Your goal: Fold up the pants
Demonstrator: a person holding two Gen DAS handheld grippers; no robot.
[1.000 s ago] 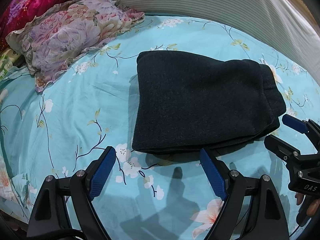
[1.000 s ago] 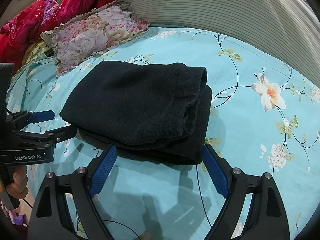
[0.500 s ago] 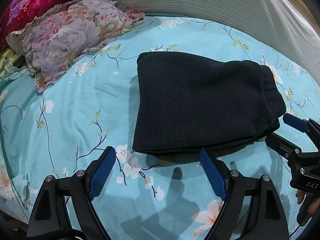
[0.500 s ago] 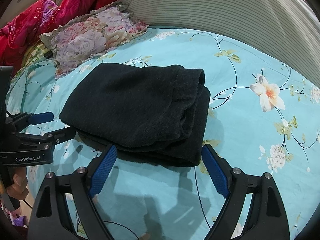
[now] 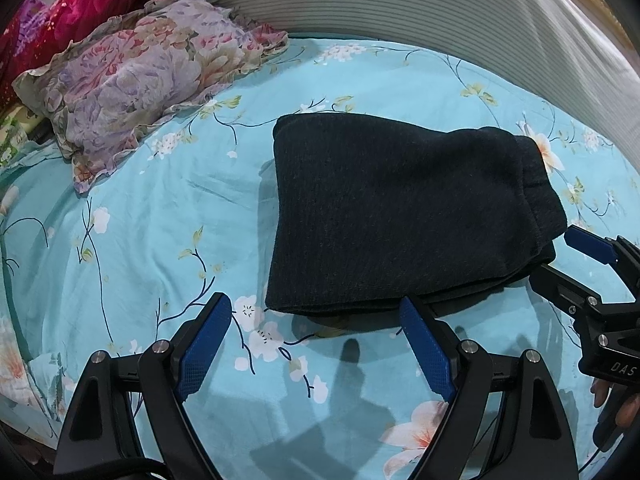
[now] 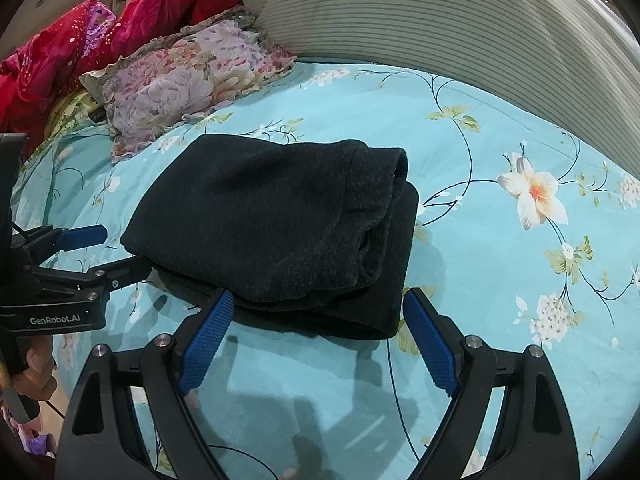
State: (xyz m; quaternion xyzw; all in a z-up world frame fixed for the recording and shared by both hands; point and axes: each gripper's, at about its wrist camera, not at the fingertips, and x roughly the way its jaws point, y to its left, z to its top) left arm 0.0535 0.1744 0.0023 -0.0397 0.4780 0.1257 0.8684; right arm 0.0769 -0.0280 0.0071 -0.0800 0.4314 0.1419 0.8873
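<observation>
The dark pants (image 5: 404, 216) lie folded into a compact stack on the blue floral bedsheet (image 5: 160, 216); they also show in the right wrist view (image 6: 272, 232). My left gripper (image 5: 316, 340) is open and empty, just in front of the stack's near left edge. My right gripper (image 6: 316, 340) is open and empty, just in front of the stack's near right corner. The right gripper shows at the right edge of the left wrist view (image 5: 560, 260), and the left gripper shows at the left edge of the right wrist view (image 6: 112, 252), its fingers beside the pants' corner.
A floral pillow (image 5: 136, 80) lies at the back left, with a red quilt (image 6: 80, 52) behind it. A striped padded headboard (image 5: 440, 20) runs along the far side. The sheet (image 6: 520, 240) stretches to the right of the pants.
Both grippers have drifted slightly toward the pants; the stack looks a little nearer in the right wrist view. The pants have not moved and both grippers stay open.
</observation>
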